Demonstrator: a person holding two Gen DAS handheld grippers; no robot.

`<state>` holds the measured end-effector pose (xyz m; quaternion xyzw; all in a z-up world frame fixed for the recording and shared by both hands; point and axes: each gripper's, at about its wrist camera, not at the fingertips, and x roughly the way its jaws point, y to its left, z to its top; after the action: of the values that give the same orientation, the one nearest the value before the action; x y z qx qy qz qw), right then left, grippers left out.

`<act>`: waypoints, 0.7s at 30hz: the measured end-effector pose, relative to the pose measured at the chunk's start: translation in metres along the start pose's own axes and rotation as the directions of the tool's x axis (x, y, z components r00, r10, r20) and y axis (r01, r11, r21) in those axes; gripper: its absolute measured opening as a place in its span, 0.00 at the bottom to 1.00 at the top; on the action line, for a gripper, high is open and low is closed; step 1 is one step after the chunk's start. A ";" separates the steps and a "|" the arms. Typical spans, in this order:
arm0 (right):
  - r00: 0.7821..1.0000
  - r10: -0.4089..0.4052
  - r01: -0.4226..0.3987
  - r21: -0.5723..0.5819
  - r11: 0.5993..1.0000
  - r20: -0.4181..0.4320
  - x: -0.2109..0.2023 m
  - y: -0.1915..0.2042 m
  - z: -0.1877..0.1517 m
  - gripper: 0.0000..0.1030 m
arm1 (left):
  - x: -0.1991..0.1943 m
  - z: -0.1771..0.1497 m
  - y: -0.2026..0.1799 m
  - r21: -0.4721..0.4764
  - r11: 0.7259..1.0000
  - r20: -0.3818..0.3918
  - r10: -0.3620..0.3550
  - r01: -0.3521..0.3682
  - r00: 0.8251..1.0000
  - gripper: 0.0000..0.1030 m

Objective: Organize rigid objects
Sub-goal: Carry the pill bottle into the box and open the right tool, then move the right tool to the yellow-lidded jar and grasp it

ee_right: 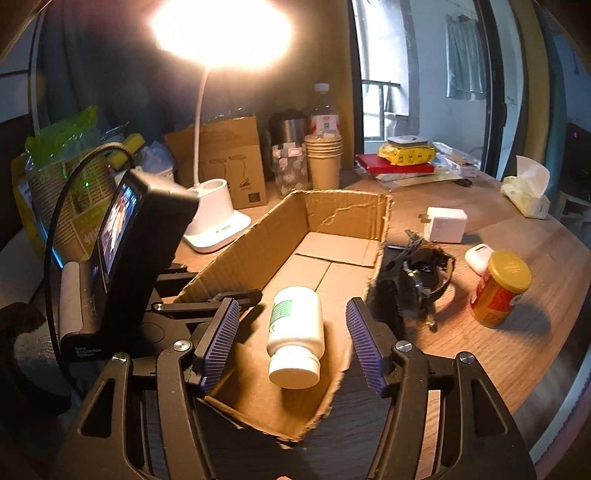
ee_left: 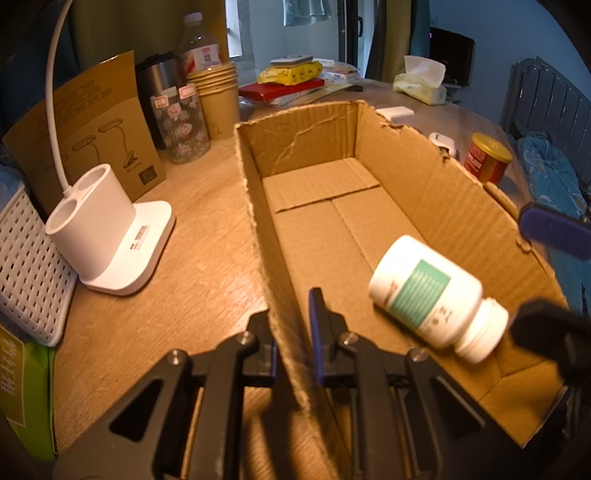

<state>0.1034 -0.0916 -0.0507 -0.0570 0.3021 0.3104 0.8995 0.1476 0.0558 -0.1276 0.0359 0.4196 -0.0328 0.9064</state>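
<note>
Here our left gripper (ee_left: 293, 332) pinches the cardboard box (ee_left: 436, 192) wall; right fingers (ee_right: 218, 332) wide, white bottle (ee_right: 295, 332) loose (it may roll).

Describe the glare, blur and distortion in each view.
Right wrist view: the lit lamp head blows out to white glare at the top; the table edge bows from the fisheye lens. Left wrist view: no glare, dimmer light; the right gripper at the edge is smeared, and the pill bottle slightly soft.
</note>
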 end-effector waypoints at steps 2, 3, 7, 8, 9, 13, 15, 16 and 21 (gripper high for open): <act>1.000 -0.011 0.011 0.011 1.000 0.011 -0.004 -0.005 0.001 0.62 | 0.000 0.000 0.000 -0.001 1.000 0.000 0.000 0.000 1.000 0.14; 1.000 -0.018 0.018 0.017 1.000 0.017 -0.006 -0.008 0.002 0.62 | 0.000 0.000 0.000 0.000 1.000 0.000 0.000 0.000 1.000 0.14; 0.998 -0.046 0.045 0.040 0.998 0.036 -0.014 -0.023 0.004 0.62 | 0.000 0.000 0.000 0.000 1.000 0.000 0.000 0.000 1.000 0.15; 0.998 -0.053 0.051 0.048 0.998 0.039 -0.016 -0.029 0.005 0.62 | 0.000 0.000 0.000 0.000 1.000 0.000 0.000 0.000 1.000 0.15; 0.997 -0.060 0.058 0.054 0.997 0.041 -0.018 -0.032 0.005 0.62 | 0.000 0.000 0.000 0.000 1.000 0.000 0.000 0.000 1.000 0.15; 0.993 -0.106 0.102 0.079 0.992 0.050 -0.025 -0.054 0.004 0.62 | 0.000 0.000 0.000 0.000 1.000 0.000 0.000 0.000 1.000 0.15; 0.990 -0.132 0.126 0.100 0.987 0.052 -0.028 -0.066 0.004 0.62 | 0.000 0.000 0.000 0.000 1.000 0.000 0.000 0.000 1.000 0.15; 0.989 -0.140 0.133 0.108 0.985 0.052 -0.029 -0.071 0.003 0.62 | 0.000 0.000 0.000 0.000 1.000 0.000 0.000 0.000 1.000 0.15; 0.977 -0.205 0.198 0.122 0.973 0.051 -0.027 -0.093 0.000 0.62 | 0.000 0.000 0.000 0.000 1.000 0.000 0.000 0.000 1.000 0.15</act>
<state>0.1410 -0.1803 -0.0428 -0.0251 0.2836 0.2012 0.9373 0.1473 0.0554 -0.1275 0.0359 0.4198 -0.0330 0.9063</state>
